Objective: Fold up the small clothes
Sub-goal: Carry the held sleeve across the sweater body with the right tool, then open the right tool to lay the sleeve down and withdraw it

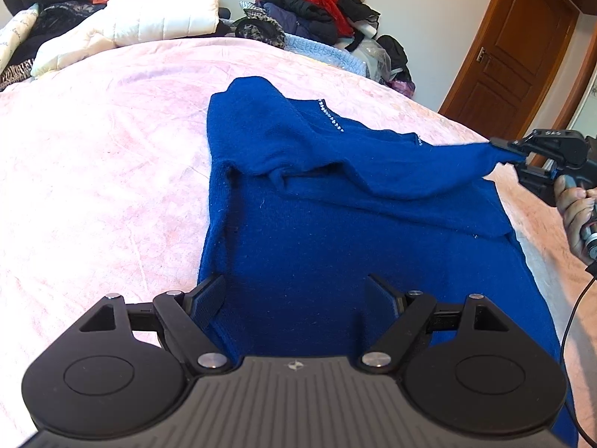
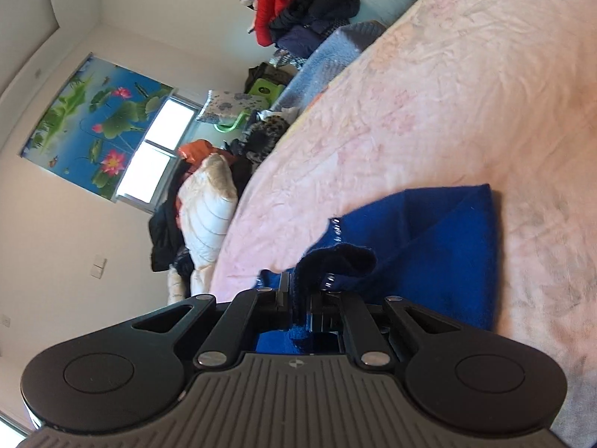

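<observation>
The right gripper (image 2: 298,298) is clamped on a bunched edge of the blue sweater (image 1: 317,201), lifting that part clear of the pink bed (image 1: 104,156). The left gripper (image 1: 298,295) hangs spread wide and empty, with the sweater's lower body just ahead of its fingers.

Black left gripper (image 1: 296,296) with ribbed grey housing, silver screws, round discs, black right gripper (image 2: 298,298), thin black cable (image 1: 571,321)

Blue sweater (image 1: 335,224) between open left tongs (image 1: 296,300)
</observation>
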The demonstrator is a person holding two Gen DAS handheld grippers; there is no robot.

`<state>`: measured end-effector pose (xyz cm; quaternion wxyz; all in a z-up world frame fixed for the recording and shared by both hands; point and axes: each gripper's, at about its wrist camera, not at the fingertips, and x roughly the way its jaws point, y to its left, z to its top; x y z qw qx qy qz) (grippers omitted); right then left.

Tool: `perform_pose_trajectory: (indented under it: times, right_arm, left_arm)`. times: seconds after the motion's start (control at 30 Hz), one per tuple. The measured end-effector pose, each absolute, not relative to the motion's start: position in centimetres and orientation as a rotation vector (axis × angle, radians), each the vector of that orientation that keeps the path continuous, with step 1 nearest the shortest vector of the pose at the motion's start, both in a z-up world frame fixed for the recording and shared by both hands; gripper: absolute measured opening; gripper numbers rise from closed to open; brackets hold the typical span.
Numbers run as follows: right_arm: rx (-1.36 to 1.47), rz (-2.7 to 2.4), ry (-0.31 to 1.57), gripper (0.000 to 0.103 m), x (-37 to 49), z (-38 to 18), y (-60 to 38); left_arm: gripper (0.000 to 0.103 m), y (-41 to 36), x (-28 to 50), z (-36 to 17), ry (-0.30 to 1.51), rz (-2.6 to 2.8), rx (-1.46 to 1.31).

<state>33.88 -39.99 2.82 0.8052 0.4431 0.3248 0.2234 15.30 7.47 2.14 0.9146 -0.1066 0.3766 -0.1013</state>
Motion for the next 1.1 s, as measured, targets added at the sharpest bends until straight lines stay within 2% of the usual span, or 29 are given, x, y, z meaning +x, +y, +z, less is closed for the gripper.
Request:
perform_pose_trajectory:
  times: [0.17,0.47,0.57,0.7,0.77,0.8,0.83,0.87,0.97,1.1]
  right_arm:
    - [0.981,0.511,0.559,0.011,32.5,6.8,-43.8]
    - [0.919,0.358,0.813,0.011,33.5,-0.6,-44.5]
    - [0.936,0.386,0.790,0.011,33.0,-0.5,-44.0]
    - [0.893,0.434,0.712,0.011,32.5,2.4,-43.8]
    - [0.754,0.353,0.729,0.017,32.8,3.4,-43.7]
    - [0.700,0.309,0.760,0.025,33.1,3.4,-43.8]
    - [0.675,0.286,0.787,0.038,33.2,3.0,-44.0]
    - [0.668,0.272,0.801,0.042,33.1,2.7,-44.4]
    - [0.649,0.209,0.779,0.042,32.1,2.4,-45.3]
    - [0.609,0.077,0.612,0.041,30.0,3.9,-45.7]
  left_arm:
    - [0.082,8.1,15.3,2.1,0.773,-0.202,-0.237]
    - [0.082,8.5,15.4,2.0,0.772,-0.193,-0.257]
    - [0.082,8.7,15.4,2.1,0.768,-0.175,-0.257]
    - [0.082,9.2,15.4,2.0,0.772,-0.145,-0.263]
    - [0.082,9.5,15.5,2.0,0.776,-0.132,-0.277]
    - [0.082,9.6,15.5,2.1,0.776,-0.129,-0.287]
    - [0.082,9.8,15.4,2.1,0.774,-0.128,-0.301]
    - [0.082,10.0,15.4,2.2,0.773,-0.128,-0.314]
    - [0.082,10.2,15.3,2.4,0.767,-0.119,-0.326]
    - [0.082,10.0,15.3,3.6,0.748,-0.101,-0.346]
